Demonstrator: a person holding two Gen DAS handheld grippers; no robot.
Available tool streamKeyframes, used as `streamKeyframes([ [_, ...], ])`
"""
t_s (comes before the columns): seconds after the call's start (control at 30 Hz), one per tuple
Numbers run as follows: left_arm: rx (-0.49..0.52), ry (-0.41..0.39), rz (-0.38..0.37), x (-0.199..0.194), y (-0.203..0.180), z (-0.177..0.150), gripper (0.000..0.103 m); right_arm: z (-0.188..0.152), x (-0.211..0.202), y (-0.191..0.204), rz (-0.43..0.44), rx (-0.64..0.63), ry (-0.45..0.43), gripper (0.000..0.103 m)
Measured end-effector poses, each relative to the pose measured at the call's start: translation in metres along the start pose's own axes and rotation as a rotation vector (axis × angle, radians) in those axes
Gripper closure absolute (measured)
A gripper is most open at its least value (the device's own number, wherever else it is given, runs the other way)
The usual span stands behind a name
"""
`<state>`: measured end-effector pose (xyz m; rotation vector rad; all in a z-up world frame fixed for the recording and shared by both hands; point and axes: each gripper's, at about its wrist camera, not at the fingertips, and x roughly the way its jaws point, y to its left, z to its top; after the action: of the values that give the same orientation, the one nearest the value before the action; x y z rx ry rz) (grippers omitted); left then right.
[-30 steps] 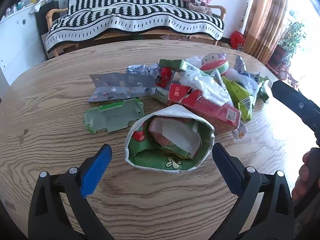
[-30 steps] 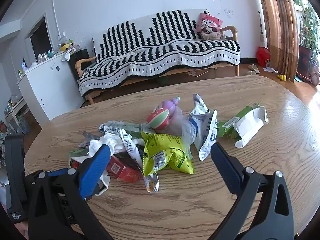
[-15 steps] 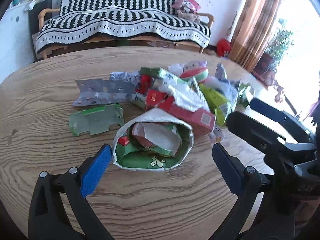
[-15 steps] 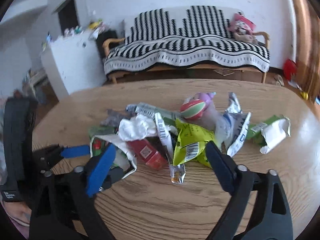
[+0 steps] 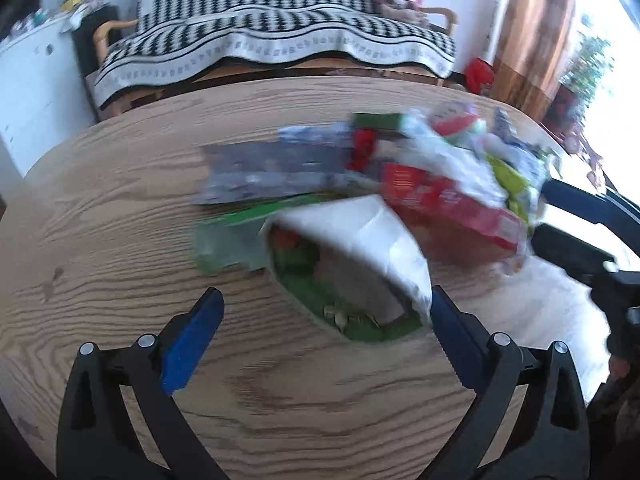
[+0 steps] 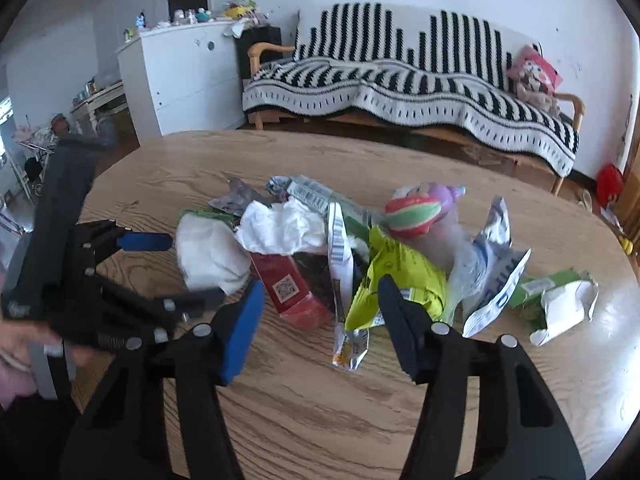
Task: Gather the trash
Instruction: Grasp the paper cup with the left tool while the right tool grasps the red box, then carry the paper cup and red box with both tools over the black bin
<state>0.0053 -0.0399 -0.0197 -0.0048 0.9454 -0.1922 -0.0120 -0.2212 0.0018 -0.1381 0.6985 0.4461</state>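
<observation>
I have my left gripper (image 5: 326,312) standing wide apart over the wooden table (image 5: 120,208), nothing pressed between its 2 blue pads. Straight ahead of it, between the fingers, the open paper bag (image 5: 360,248) lies on its side with its mouth toward me; its rim sits just beside the right finger, though blur stops me telling whether they touch. The trash pile (image 5: 440,168) spreads beyond the bag, ahead and to the right.

My right gripper (image 6: 320,308) is closing, but its pads grip nothing yet. The yellow-green wrapper (image 6: 400,272) lies just ahead, its lower edge against the right finger, and the red box (image 6: 288,288) sits just ahead of the left finger. A crumpled white tissue (image 6: 280,228) rests further ahead, and a green carton (image 6: 556,300) lies well off to the right.
</observation>
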Motion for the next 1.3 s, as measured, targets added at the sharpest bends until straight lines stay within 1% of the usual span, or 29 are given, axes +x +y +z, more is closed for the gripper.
streamKeyframes([
  [0.07,-0.025,0.000,0.003,-0.002,0.013,0.000,0.005,0.000,0.001,-0.001,0.010,0.003,0.015,0.045],
  [0.17,-0.034,-0.015,-0.006,-0.008,0.021,0.002,0.005,0.001,0.005,0.006,0.007,-0.013,0.035,0.045],
  [0.3,-0.041,-0.044,-0.067,-0.015,0.015,0.005,0.005,0.006,0.006,0.019,-0.027,-0.056,0.005,0.045],
  [0.37,-0.029,-0.053,-0.059,-0.015,0.011,0.006,0.005,0.006,0.013,0.022,-0.029,-0.057,0.031,0.045],
  [0.43,-0.031,-0.033,-0.052,-0.009,0.010,0.006,0.007,0.006,0.025,0.027,-0.052,-0.077,0.068,0.046],
  [0.47,-0.041,-0.021,-0.059,-0.007,0.011,0.006,0.021,0.007,0.028,0.029,-0.060,-0.085,0.072,0.050],
  [0.5,-0.061,-0.011,-0.075,-0.006,0.014,0.006,0.033,0.007,0.031,0.030,-0.067,-0.088,0.077,0.052],
  [0.53,-0.085,-0.002,-0.102,-0.006,0.018,0.007,0.050,0.007,0.034,0.030,-0.056,-0.078,0.086,0.062],
  [0.57,-0.108,0.004,-0.113,-0.006,0.022,0.008,0.055,0.008,0.037,0.030,-0.041,-0.060,0.098,0.069],
  [0.6,-0.138,0.008,-0.129,-0.006,0.027,0.008,0.057,0.008,0.039,0.030,-0.027,-0.048,0.103,0.072],
  [0.63,-0.152,0.006,-0.141,-0.008,0.029,0.006,0.062,0.008,0.041,0.031,-0.014,-0.038,0.109,0.075],
  [0.7,-0.156,-0.012,-0.139,-0.014,0.030,0.004,0.064,0.008,0.041,0.035,-0.002,-0.035,0.112,0.077],
  [0.77,-0.155,-0.035,-0.113,-0.020,0.031,0.004,0.065,0.007,0.040,0.037,0.006,-0.028,0.114,0.078],
  [0.83,-0.167,-0.044,-0.119,-0.025,0.033,0.005,0.065,0.007,0.036,0.037,0.031,-0.005,0.103,0.078],
  [1.0,-0.164,-0.091,-0.126,-0.040,0.033,0.003,0.065,0.012,0.010,0.037,0.133,0.053,-0.013,0.078],
  [1.1,-0.183,-0.094,-0.128,-0.042,0.036,0.005,0.065,0.016,0.002,0.042,0.132,0.061,-0.053,0.078],
  [1.2,-0.211,-0.094,-0.130,-0.042,0.041,0.005,0.065,0.022,-0.002,0.044,0.126,0.100,-0.086,0.078],
  [1.3,-0.212,-0.091,-0.122,-0.041,0.042,0.005,0.065,0.025,-0.001,0.048,0.094,0.110,-0.085,0.078],
])
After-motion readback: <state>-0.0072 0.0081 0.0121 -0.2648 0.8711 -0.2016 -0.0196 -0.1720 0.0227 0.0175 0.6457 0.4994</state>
